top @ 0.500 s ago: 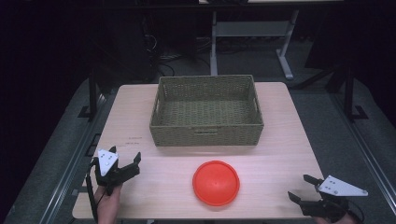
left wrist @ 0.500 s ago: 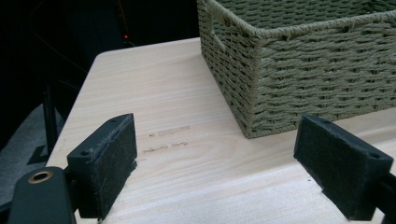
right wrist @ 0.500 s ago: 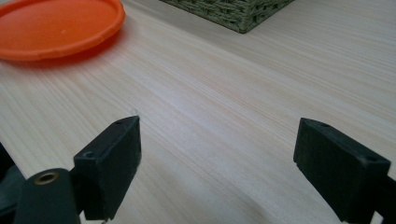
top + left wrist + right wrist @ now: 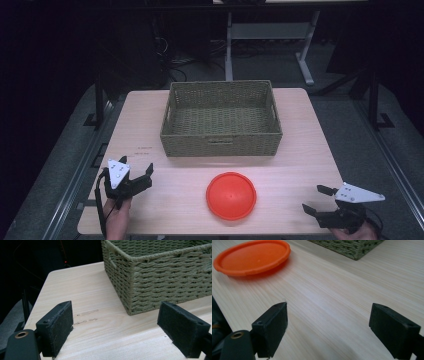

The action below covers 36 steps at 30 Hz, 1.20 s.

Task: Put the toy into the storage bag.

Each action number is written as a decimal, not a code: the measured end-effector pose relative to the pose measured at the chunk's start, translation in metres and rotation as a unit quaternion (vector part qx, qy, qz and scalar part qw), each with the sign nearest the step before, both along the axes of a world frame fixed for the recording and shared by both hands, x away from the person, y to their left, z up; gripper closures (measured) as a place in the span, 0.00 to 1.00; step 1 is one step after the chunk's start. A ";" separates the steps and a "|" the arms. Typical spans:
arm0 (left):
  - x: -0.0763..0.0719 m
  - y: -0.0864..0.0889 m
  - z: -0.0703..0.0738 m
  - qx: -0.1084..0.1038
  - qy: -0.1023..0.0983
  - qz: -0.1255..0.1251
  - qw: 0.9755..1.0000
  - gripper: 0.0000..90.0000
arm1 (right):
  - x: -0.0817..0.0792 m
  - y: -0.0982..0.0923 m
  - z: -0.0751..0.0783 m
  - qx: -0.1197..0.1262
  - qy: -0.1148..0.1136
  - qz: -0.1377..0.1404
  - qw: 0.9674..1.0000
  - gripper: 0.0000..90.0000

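In the left gripper view the woven basket (image 4: 160, 275) runs off the top and right edges, its inside unseen. In the right gripper view just a basket corner (image 4: 352, 247) shows at the top edge. Small dark marks on the table (image 4: 145, 148) are too tiny to read.

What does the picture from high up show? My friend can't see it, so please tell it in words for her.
An orange plate lies on a pale wooden table, in front of an empty woven basket. A person's hands hold two black grippers at the near edge, the left gripper and the right gripper, both open and touching nothing.
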<state>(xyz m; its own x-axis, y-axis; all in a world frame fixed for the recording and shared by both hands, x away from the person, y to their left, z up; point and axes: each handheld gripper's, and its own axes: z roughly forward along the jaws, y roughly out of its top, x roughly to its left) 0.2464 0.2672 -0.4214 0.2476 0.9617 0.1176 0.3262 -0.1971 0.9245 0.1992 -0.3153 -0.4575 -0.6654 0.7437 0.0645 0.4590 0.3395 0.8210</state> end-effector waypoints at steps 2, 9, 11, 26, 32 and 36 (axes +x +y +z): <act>0.000 -0.001 0.000 0.001 -0.001 0.000 1.000 0.14 | 0.005 0.006 0.003 0.007 0.008 0.009 1.000 0.16; -0.002 0.001 0.001 -0.001 -0.007 0.002 1.000 0.14 | 0.020 0.025 0.014 0.010 0.029 0.034 0.999 0.17; -0.002 0.002 0.001 0.002 -0.009 0.002 1.000 0.14 | 0.024 0.030 0.017 0.011 0.034 0.038 0.999 0.17; -0.003 0.002 0.001 0.008 -0.019 0.004 1.000 0.14 | 0.057 0.087 0.029 0.007 0.086 0.081 0.993 0.25; -0.003 0.001 0.001 0.012 -0.018 0.001 1.000 0.14 | 0.067 0.104 0.026 0.002 0.114 0.091 0.989 0.25; -0.003 0.001 0.002 0.015 -0.021 0.001 1.000 0.14 | 0.074 0.114 0.025 -0.006 0.130 0.092 0.987 0.26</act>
